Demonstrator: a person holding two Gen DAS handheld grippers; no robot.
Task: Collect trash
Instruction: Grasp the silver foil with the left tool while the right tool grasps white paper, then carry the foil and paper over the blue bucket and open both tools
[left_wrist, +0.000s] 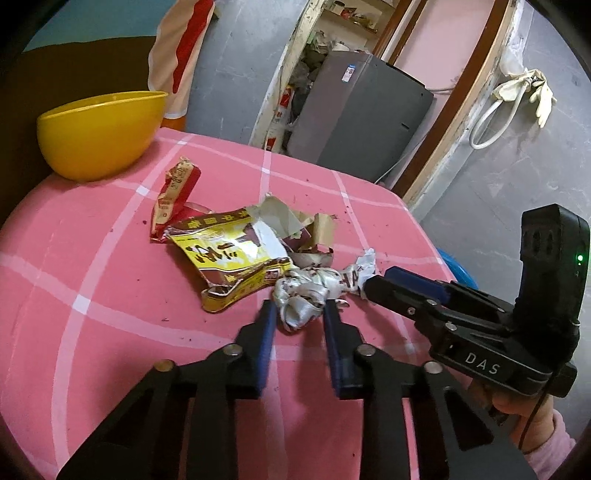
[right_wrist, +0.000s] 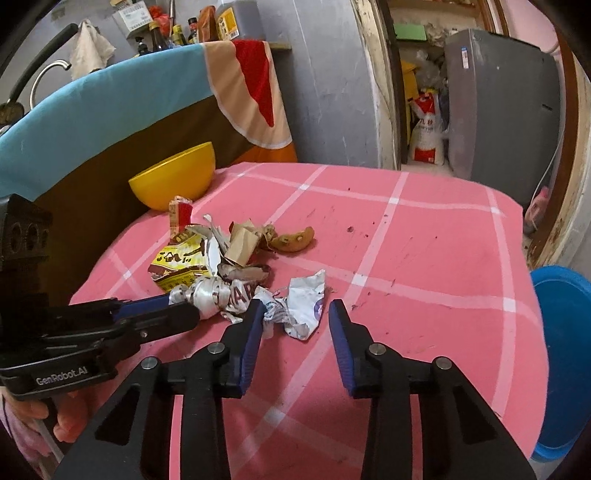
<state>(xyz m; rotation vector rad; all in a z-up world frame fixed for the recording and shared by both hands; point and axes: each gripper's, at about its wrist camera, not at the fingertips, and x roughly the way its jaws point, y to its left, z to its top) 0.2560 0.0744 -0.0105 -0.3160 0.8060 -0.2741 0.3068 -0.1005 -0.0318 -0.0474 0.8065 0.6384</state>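
A long crumpled silver-and-white wrapper lies on the pink checked tablecloth. My left gripper is open but narrowed. Its blue pads stand close on either side of the wrapper's silver end, and its fingertips are blurred. My right gripper is wide open around the wrapper's white end. Behind the wrapper lie a yellow-and-brown snack packet, a red packet, brown paper scraps and a fruit piece.
A yellow bowl stands at the table's far left corner. A blue bin sits on the floor beside the table's right edge. Beyond the table are a grey cabinet and a doorway with clutter.
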